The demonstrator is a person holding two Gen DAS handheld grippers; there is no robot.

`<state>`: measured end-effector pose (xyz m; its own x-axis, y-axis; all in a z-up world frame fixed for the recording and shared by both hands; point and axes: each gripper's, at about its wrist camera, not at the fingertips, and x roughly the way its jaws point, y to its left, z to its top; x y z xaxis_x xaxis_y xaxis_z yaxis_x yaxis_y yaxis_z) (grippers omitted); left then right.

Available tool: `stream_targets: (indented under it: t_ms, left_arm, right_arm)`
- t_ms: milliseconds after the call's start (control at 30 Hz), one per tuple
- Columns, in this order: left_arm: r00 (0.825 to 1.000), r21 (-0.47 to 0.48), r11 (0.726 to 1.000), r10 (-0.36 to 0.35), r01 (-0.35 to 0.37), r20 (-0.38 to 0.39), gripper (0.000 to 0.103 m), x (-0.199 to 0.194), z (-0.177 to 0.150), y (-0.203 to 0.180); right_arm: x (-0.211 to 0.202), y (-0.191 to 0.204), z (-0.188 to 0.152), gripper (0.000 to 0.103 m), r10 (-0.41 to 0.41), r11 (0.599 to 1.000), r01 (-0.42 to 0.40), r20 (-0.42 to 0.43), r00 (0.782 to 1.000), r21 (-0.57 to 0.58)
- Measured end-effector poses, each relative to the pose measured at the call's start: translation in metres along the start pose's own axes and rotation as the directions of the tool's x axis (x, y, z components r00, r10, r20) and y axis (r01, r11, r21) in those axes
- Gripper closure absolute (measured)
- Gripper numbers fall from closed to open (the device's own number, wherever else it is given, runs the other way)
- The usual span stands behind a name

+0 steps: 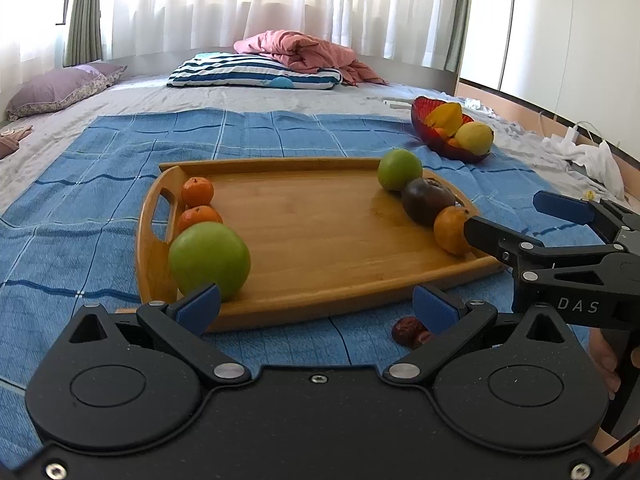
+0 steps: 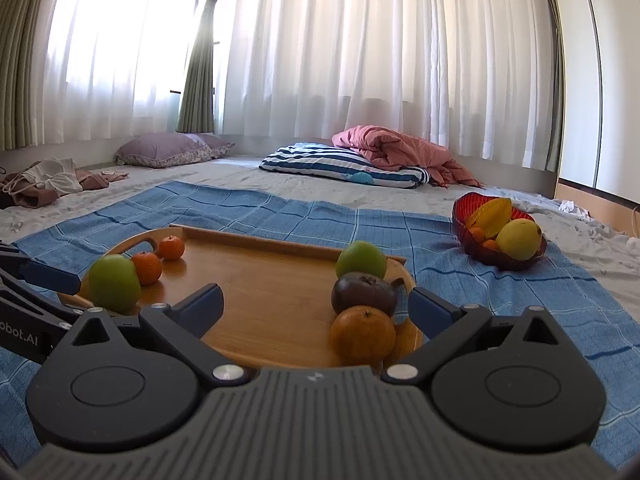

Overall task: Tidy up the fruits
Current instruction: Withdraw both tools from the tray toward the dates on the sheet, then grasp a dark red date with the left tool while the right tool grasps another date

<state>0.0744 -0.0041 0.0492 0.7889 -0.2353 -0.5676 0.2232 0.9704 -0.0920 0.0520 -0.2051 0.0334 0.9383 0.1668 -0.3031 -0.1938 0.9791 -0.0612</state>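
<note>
Orange (image 2: pixel 362 336) between spread right gripper (image 2: pixel 316 306) fingers.

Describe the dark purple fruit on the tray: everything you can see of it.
The round dark purple-brown fruit has smooth, slightly glossy skin and a dried, star-like calyx on top. It sits upright near the right edge of the wooden bamboo tray, second in a row of three: the green apple-like fruit behind it and the orange mandarin in front both appear to touch it. Neither claw touches it.
</note>
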Motion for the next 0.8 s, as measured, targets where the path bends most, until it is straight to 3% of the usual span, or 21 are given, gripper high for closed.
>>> stream_targets:
  t_ms: [567,800]
  left_arm:
    - [1.000,0.050,0.998,0.028,-0.028,0.004,0.001,-0.004,-0.027,-0.015]
    - [0.999,0.037,0.999,0.002,0.000,-0.035,0.016,0.001,-0.032,-0.016]
  right_arm:
    - [-0.012,0.003,-0.026,0.000,-0.009,1.000,0.008,-0.021,1.000,-0.009]
    - [-0.008,0.001,-0.033,0.000,-0.001,1.000,0.002,-0.074,0.997,0.017]
